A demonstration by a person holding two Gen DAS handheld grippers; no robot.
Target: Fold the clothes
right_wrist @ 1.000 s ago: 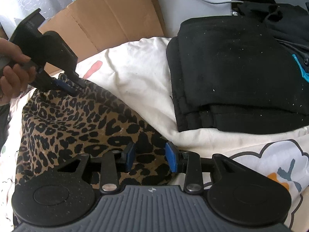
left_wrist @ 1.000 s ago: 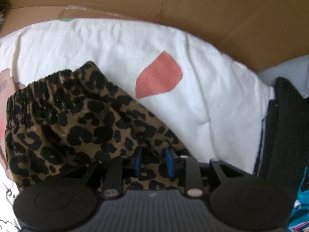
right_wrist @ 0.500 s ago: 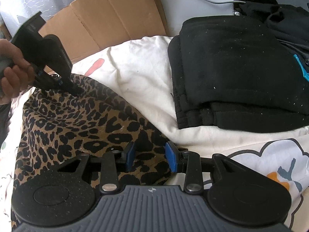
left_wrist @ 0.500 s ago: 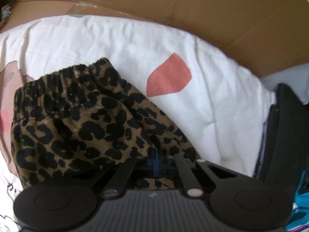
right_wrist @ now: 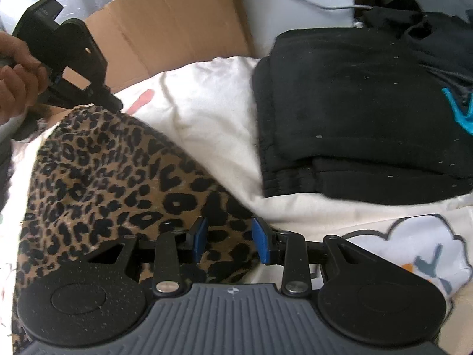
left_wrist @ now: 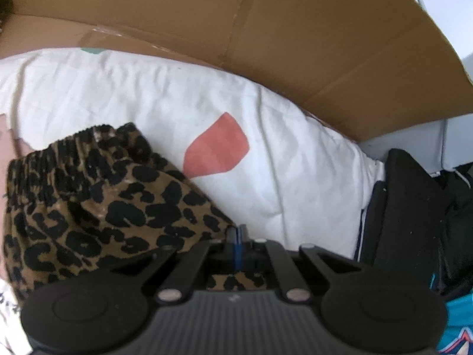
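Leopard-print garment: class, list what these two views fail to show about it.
- Leopard-print garment: near hem hidden in both views by the tongs' bodies.
- Left tongs: shut; fabric between the pads cannot be confirmed in the left view, and tips blurred in the right view.
- Black folded clothes: cut off by right edge.

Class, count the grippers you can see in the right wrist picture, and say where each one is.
2. The right claw fills the bottom edge, over the leopard-print garment. The left claw is at the upper left, held in a hand, at the garment's far edge.
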